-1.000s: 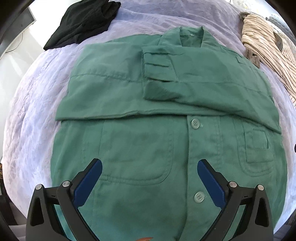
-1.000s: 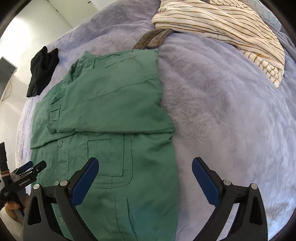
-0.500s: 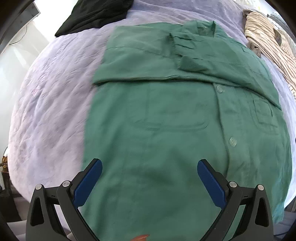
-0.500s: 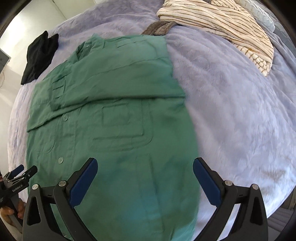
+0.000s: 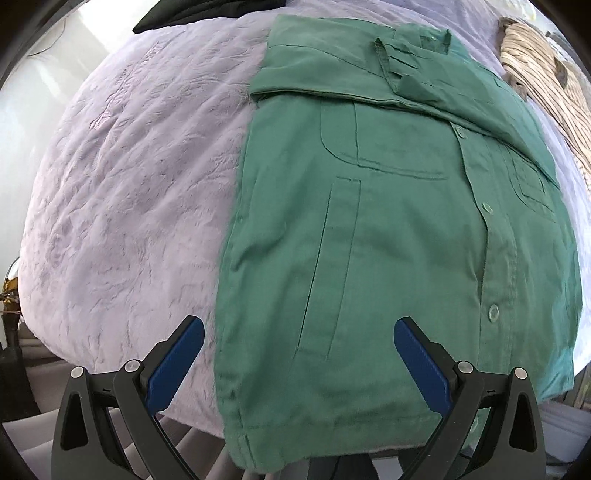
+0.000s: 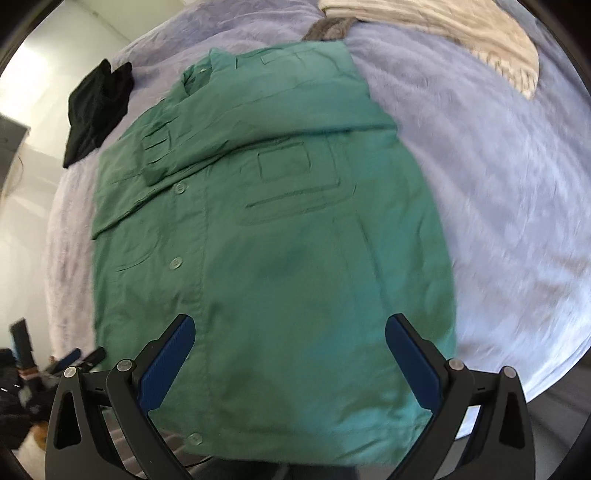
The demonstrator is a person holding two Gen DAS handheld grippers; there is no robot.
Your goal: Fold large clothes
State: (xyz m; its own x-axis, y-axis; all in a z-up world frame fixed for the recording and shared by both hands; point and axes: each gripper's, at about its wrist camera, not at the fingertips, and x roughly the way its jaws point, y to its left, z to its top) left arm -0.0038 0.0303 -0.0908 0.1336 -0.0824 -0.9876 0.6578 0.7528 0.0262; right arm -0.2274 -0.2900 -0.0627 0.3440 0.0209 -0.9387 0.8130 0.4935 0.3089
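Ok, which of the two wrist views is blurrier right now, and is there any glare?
Right wrist view: motion blur smears the green jacket and striped garment. Left wrist view: sharper, with crisp jacket seams and buttons; bright washed-out light at upper left, and fisheye bending throughout.

Matt green woven cloth jacket (image 5: 388,236), plushy lavender fleece blanket (image 5: 122,206), smooth blue pads on black plastic jaws

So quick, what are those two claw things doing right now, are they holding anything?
Left gripper: open, holding nothing, above the green shirt.
Right gripper: open, holding nothing, over the same shirt.
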